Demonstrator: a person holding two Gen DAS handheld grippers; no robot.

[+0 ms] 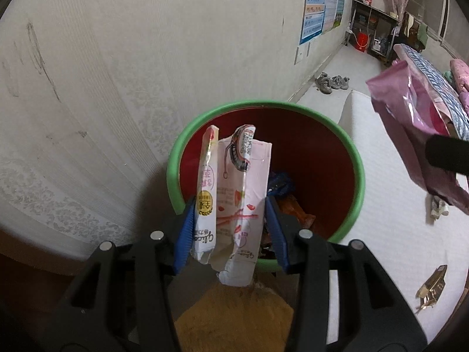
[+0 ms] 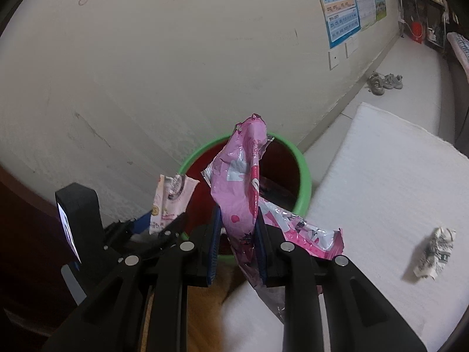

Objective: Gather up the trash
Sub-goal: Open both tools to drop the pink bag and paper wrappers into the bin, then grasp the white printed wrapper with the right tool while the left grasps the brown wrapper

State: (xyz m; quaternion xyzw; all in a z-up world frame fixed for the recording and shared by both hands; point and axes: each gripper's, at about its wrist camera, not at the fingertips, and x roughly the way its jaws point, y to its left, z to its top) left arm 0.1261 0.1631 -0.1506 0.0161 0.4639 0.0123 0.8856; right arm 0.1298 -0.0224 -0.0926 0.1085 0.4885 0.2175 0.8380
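A red bin with a green rim (image 1: 359, 173) stands against the wall, with several wrappers inside; it also shows in the right wrist view (image 2: 304, 182). My left gripper (image 1: 231, 202) is shut on a pale pink and white snack wrapper (image 1: 234, 187), held over the bin's near edge. My right gripper (image 2: 236, 226) is shut on a bright pink foil wrapper (image 2: 237, 193), held just in front of the bin. The left gripper with its wrapper (image 2: 168, 202) shows left of it. The pink wrapper also shows in the left wrist view (image 1: 410, 114).
A crumpled printed wrapper (image 2: 433, 252) lies on the white mat (image 2: 381, 176) to the right. A gold foil scrap (image 1: 432, 287) lies on the mat too. A pair of shoes (image 1: 332, 82) sits by the wall farther back. Shelves stand in the far corner.
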